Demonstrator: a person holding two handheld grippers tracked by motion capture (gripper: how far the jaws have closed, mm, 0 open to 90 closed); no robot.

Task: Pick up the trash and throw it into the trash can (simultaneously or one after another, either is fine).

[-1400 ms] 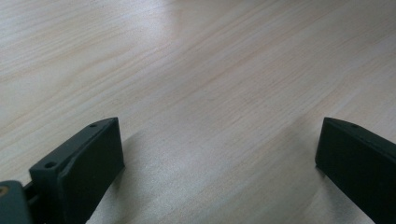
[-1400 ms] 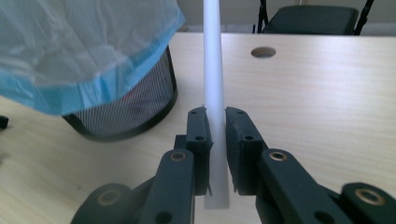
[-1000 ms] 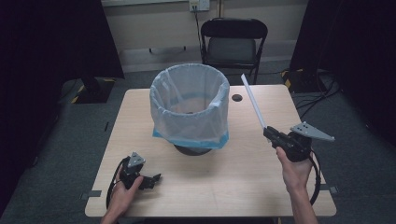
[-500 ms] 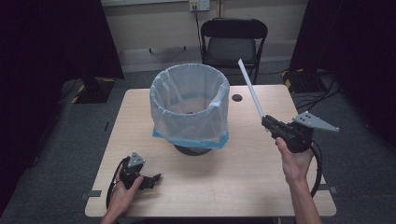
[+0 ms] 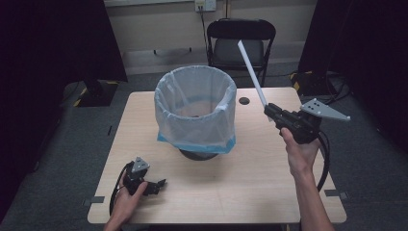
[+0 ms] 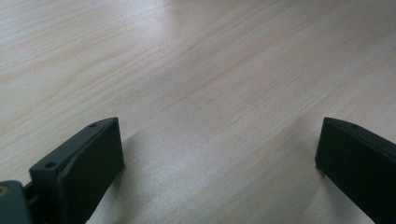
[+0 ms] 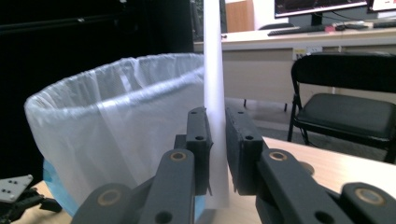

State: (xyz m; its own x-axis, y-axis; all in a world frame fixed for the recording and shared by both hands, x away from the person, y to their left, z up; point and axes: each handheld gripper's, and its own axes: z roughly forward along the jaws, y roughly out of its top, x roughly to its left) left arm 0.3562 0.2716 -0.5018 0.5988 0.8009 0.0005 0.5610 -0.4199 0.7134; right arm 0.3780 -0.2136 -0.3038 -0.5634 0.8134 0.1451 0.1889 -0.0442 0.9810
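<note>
A bin lined with a clear plastic bag (image 5: 195,108) stands on the middle of the wooden table (image 5: 250,183); in the right gripper view the bag (image 7: 116,126) fills the left half. My right gripper (image 5: 269,111) is raised to the right of the bin and is shut on a long white strip (image 5: 251,72) that sticks up and away toward the chair. Between the two black jaws of the right gripper (image 7: 217,154) the white strip (image 7: 213,70) rises straight up. My left gripper (image 5: 156,185) rests open on the table near the front left; its jaws stand wide apart over bare wood (image 6: 215,102).
A black folding chair (image 5: 240,45) stands behind the table. A small round black hole (image 5: 244,101) is in the tabletop right of the bin. Cables trail from both grippers. A desk with a monitor (image 7: 317,9) is far behind.
My right gripper has moved up and a little toward the bin, carrying the white strip with it. The left gripper has stayed where it was.
</note>
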